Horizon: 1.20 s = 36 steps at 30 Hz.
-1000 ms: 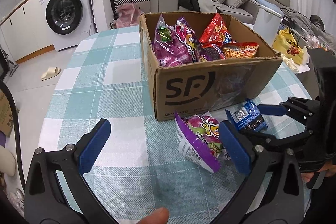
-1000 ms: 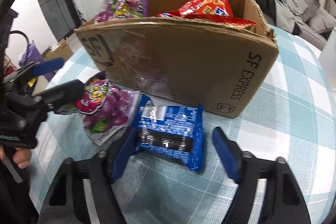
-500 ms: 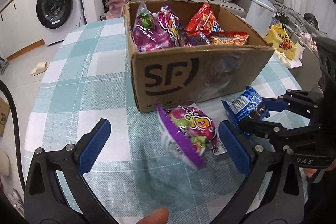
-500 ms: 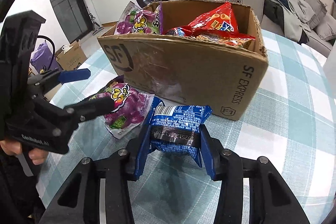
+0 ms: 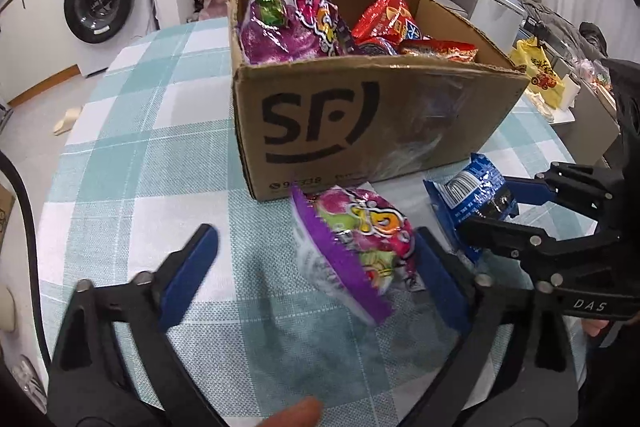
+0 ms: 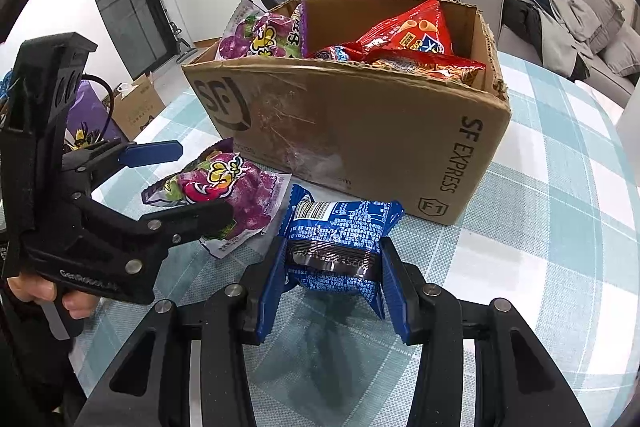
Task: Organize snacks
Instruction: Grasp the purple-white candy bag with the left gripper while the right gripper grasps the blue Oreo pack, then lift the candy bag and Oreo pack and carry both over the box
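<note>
- Teal-and-white checked tablecloth (image 5: 132,155) covered the table where the snacks lay.
- Blue foil cookie packet (image 6: 340,239) sat clamped between the right gripper (image 6: 334,279) pads, just before the brown cardboard SF box (image 6: 360,131).
- Purple candy bag (image 5: 356,247) lay between the left gripper (image 5: 316,267) fingers, which were closing, only the right pad beside it.
- Red and purple snack bags (image 5: 384,19) filled the box.

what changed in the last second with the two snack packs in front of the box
The right gripper closed on the blue cookie pack, which was loose between open jaws. The left gripper moved in around the purple candy bag, jaws closing, not yet gripping. The cardboard box stayed put.
</note>
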Tool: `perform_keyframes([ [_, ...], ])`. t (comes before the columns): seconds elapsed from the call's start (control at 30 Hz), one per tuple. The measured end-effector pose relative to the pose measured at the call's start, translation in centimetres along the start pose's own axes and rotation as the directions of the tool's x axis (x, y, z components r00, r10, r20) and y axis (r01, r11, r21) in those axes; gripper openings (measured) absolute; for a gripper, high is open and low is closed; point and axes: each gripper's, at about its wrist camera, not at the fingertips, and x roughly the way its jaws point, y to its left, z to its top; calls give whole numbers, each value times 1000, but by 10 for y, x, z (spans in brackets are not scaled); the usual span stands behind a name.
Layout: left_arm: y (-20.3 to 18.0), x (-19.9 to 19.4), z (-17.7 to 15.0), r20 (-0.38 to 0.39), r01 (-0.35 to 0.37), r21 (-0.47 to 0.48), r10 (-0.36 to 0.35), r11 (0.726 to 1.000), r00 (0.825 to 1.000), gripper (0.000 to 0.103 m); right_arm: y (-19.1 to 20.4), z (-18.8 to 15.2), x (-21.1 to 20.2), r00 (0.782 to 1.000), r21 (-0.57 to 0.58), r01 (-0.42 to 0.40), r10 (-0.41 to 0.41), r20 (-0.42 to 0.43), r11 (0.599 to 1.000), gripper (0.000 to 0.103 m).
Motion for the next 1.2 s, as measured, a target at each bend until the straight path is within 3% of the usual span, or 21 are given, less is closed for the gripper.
perform_keyframes([
  [0.17,-3,2,-1,-11,70,21,-70,997,997,55,0,-1,0,1000,-3,-1,1,0,1000,46],
  [0.37,-13,-2,-4,13,81,69,-82,994,997,47,0,-2,-3,1000,-7,-3,3,5,1000,46],
  [0.8,-16,-31,-1,73,107,96,-115,990,991,46,-1,-1,-25,999,-26,-22,23,48,999,46],
  [1.2,-15,-86,4,170,144,102,-160,984,972,46,-10,4,-78,988,-9,-18,19,155,1000,45],
])
